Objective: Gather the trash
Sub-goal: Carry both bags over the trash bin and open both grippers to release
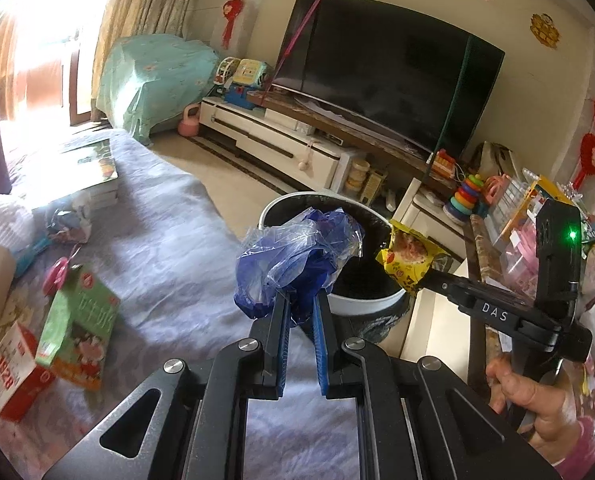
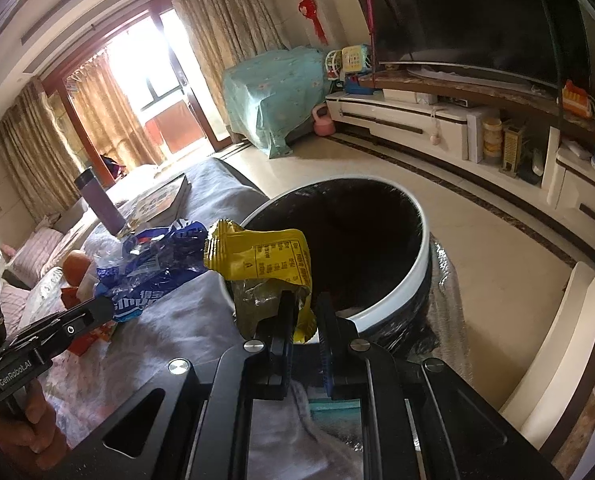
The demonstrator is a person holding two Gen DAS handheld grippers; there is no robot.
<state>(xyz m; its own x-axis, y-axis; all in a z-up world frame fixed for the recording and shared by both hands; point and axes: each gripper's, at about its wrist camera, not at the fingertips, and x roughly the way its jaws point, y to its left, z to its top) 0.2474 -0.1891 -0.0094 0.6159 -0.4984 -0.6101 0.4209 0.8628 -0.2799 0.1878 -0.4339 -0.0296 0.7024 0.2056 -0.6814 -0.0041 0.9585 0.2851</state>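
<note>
My left gripper (image 1: 301,300) is shut on a crumpled blue and clear plastic wrapper (image 1: 293,260), held at the near rim of a round white trash bin with a black liner (image 1: 361,304). The same blue wrapper (image 2: 153,264) shows at the left of the right wrist view, pinched by the left gripper (image 2: 109,308). My right gripper (image 2: 303,312) is shut on a yellow snack packet (image 2: 265,256), held above the near edge of the bin (image 2: 393,300). In the left wrist view the yellow packet (image 1: 409,258) hangs over the bin's right side from the right gripper (image 1: 427,278).
A table under a grey-lilac cloth (image 1: 169,248) carries a green carton (image 1: 79,316), a red and white box (image 1: 13,372), books (image 1: 93,168) and small clutter. An orange (image 2: 75,266) lies beside the wrapper. A TV (image 1: 389,76) on a white cabinet (image 1: 273,140) stands beyond.
</note>
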